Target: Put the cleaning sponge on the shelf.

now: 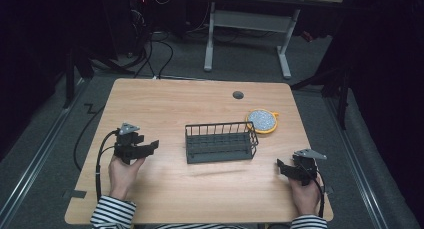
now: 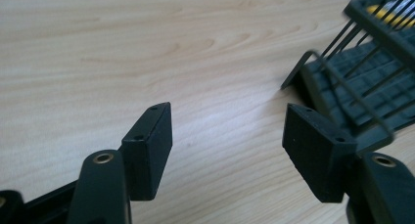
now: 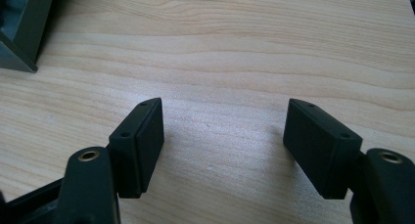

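A dark wire basket (image 1: pixel 220 141) stands at the middle of the wooden table (image 1: pixel 165 104). Just behind its right end lies a round yellow-rimmed disc with a speckled grey top (image 1: pixel 262 121). My left gripper (image 1: pixel 152 146) is held low at the table's left and points right toward the basket. In the left gripper view the left gripper (image 2: pixel 227 116) is open with bare wood between its jaws, and the basket (image 2: pixel 362 77) is just ahead on the right. My right gripper (image 1: pixel 281 166) rests at the front right, pointing left. The right gripper (image 3: pixel 222 109) is open and empty, with a basket corner (image 3: pixel 22 28) far left.
A small dark grommet hole (image 1: pixel 238 95) sits near the table's far edge. Beyond the table stands a white-legged desk frame (image 1: pixel 285 49), and cables (image 1: pixel 150 54) lie on the floor at the back left. A striped sleeve (image 1: pixel 112 214) comes in at the front edge.
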Action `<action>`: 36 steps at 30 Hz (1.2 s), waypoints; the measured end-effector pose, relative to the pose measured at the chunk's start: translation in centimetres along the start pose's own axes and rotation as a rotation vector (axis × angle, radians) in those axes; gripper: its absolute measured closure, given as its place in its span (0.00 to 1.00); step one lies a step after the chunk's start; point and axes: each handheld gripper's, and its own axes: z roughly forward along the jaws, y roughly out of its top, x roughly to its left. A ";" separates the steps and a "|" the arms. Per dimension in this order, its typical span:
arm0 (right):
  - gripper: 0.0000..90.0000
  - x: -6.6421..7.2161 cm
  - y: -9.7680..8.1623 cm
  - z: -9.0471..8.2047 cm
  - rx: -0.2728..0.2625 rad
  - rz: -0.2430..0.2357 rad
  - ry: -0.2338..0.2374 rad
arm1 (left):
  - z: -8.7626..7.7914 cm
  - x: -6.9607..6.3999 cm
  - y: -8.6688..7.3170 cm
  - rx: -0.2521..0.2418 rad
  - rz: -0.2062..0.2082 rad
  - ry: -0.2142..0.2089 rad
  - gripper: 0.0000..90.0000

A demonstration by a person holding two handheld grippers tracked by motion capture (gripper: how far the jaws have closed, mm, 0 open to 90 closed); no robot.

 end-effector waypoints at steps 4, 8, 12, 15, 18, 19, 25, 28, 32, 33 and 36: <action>0.35 0.0 0.0 0.0 0.000 0.001 -0.001 | 0.5 0.4 -0.9 0.014 -0.004 0.006 0.40; 0.35 0.0 0.0 0.0 0.001 0.004 -0.001 | 0.9 0.7 -1.3 0.025 0.003 0.022 0.40; 0.35 0.0 0.0 0.0 0.000 0.004 -0.001 | 1.1 0.9 -1.8 0.027 0.002 0.037 0.40; 0.35 0.0 0.0 0.0 0.001 0.005 -0.001 | 1.3 1.0 -2.2 0.029 0.005 0.054 0.40; 0.36 -0.1 0.0 0.0 -0.003 0.005 0.004 | 1.7 0.8 -2.7 0.041 0.040 0.105 0.40; 0.36 -0.1 0.0 0.0 -0.003 0.005 0.004 | 1.9 0.9 -2.9 0.049 0.047 0.116 0.40; 0.35 0.0 0.0 0.0 0.002 0.001 0.000 | 2.8 0.9 -3.6 0.061 0.046 0.142 0.40; 0.35 0.0 0.0 0.0 0.001 0.000 0.000 | 3.2 1.0 -3.9 0.068 0.048 0.155 0.40; 0.35 0.0 0.0 0.0 0.001 -0.001 0.001 | 3.4 1.0 -4.0 0.058 0.044 0.177 0.40; 0.35 0.0 0.0 0.0 0.001 -0.001 0.001 | 3.4 1.0 -4.0 0.058 0.044 0.177 0.40; 0.35 0.0 0.0 0.0 0.002 0.003 0.004 | 3.6 1.0 -4.2 0.051 0.047 0.188 0.40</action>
